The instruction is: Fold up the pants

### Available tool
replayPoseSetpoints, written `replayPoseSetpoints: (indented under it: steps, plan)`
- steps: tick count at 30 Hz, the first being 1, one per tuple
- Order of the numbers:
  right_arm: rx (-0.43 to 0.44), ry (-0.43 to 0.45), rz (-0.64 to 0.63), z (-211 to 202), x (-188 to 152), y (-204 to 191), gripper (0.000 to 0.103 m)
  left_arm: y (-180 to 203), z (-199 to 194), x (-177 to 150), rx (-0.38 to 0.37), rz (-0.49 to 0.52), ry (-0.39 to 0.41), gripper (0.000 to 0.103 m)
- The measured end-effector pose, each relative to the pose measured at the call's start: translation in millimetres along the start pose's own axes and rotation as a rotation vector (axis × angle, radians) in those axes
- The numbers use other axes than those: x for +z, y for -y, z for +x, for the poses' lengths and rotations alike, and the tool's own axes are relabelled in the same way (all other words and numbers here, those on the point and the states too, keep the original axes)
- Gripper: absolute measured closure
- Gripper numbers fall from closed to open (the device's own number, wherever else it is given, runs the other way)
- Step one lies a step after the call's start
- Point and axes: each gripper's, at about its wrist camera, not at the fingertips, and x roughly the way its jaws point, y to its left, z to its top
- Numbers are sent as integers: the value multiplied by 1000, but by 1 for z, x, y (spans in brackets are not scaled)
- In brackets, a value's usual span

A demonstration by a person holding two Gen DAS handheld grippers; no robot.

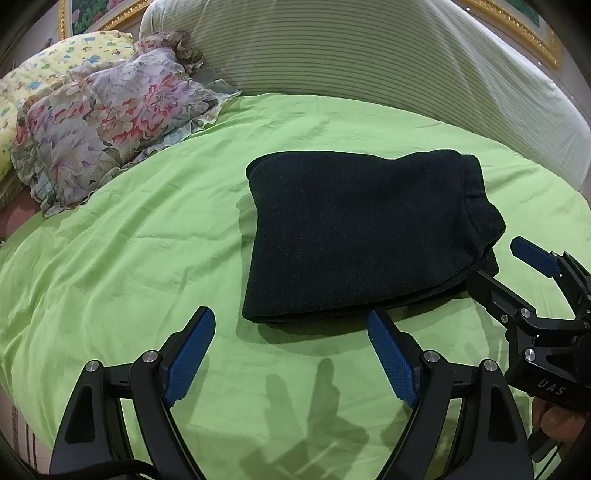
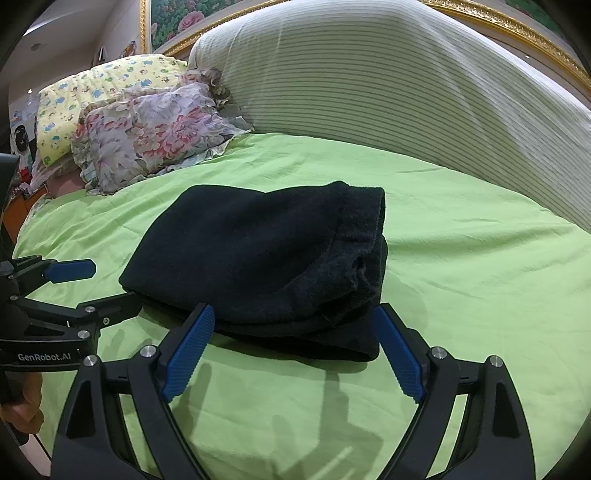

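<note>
The black pants [image 1: 362,236] lie folded into a compact thick rectangle on the green bed sheet [image 1: 147,240]; they also show in the right wrist view [image 2: 258,258]. My left gripper [image 1: 291,325] is open and empty, just in front of the bundle's near edge. My right gripper [image 2: 295,321] is open and empty, its blue pads [image 2: 188,350] on either side of the bundle's near right corner. The right gripper also shows in the left wrist view [image 1: 502,262], beside the bundle's right edge. The left gripper shows at the left of the right wrist view [image 2: 99,284].
A floral pillow [image 1: 107,122] and a yellow patterned pillow [image 1: 44,70] lie at the back left. A large striped bolster [image 1: 369,55] runs along the far side of the bed. A gold picture frame [image 2: 517,18] hangs behind it.
</note>
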Motion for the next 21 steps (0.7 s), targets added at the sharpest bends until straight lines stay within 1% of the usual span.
replayPoseSetpoints:
  steps: [21]
  plan:
    - [2, -13, 9, 2, -3, 1, 15, -2, 4, 3, -1, -2, -14, 17]
